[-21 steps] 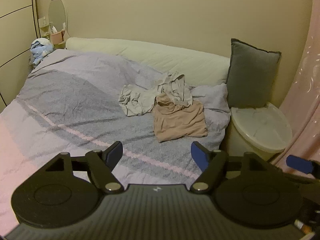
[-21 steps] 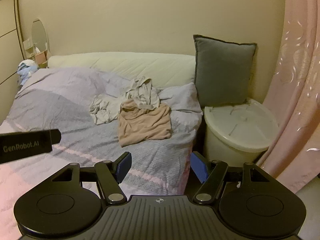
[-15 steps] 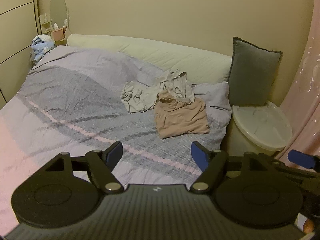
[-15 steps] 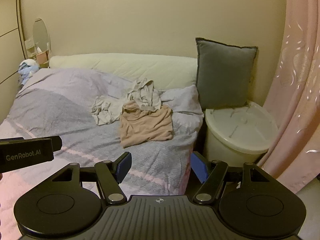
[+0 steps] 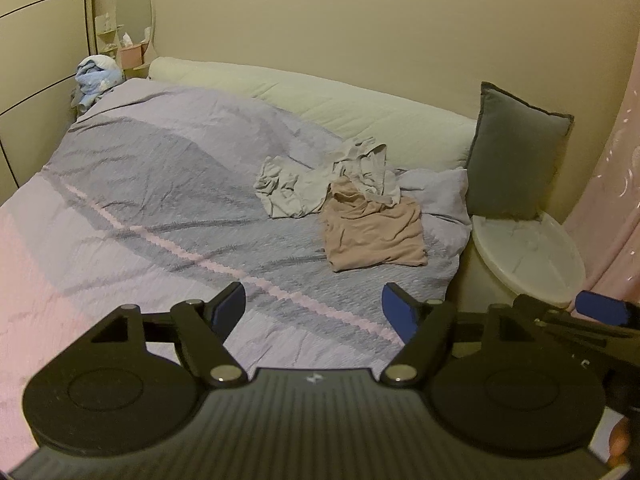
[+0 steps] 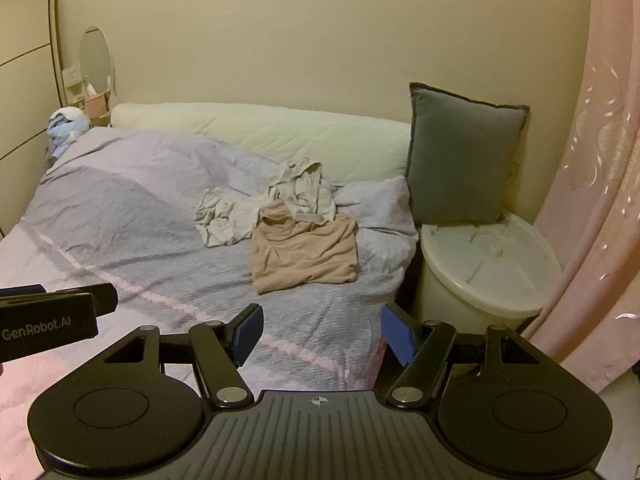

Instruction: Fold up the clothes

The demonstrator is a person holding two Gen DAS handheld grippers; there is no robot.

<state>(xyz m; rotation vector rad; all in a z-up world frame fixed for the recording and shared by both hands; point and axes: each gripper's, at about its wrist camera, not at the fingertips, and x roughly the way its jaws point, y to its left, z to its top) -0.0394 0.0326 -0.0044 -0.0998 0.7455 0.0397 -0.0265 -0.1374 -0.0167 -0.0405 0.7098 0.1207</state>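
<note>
I see a big bed [image 5: 152,200] with a grey and pink cover. It fills most of my left view. Most of the cover is bare, so I have lots of room on the left and in the middle. The near edge of the bed runs under my tools and I cannot see where it ends.

A long cream headboard [image 6: 280,132] runs along the far edge, against the wall. On the right, the bed stops at a dark gap. Just past the gap is a round white tub with a lid [image 6: 492,276]. A grey cushion [image 6: 460,156] stands up behind the tub and leans on the wall. A pink curtain [image 6: 600,200] hangs at the far right, so that side is tight.

The clothes lie near the right edge of the bed, up by the headboard. The tan shirt [image 6: 308,252] is mostly flat. The pale clothes [image 6: 248,208] are bunched up beside it, and part of them lies over the top of the tan shirt. I cannot tell how many pieces are in the pale bunch.

My left gripper [image 5: 314,306] has its fingers wide apart and holds nothing. My right gripper [image 6: 322,330] is the same, wide apart and bare. Both hang over the near part of the bed, well apart from the clothes.

Far off in the left corner is a blue and white bundle [image 5: 96,80]. It is too small to make out.
</note>
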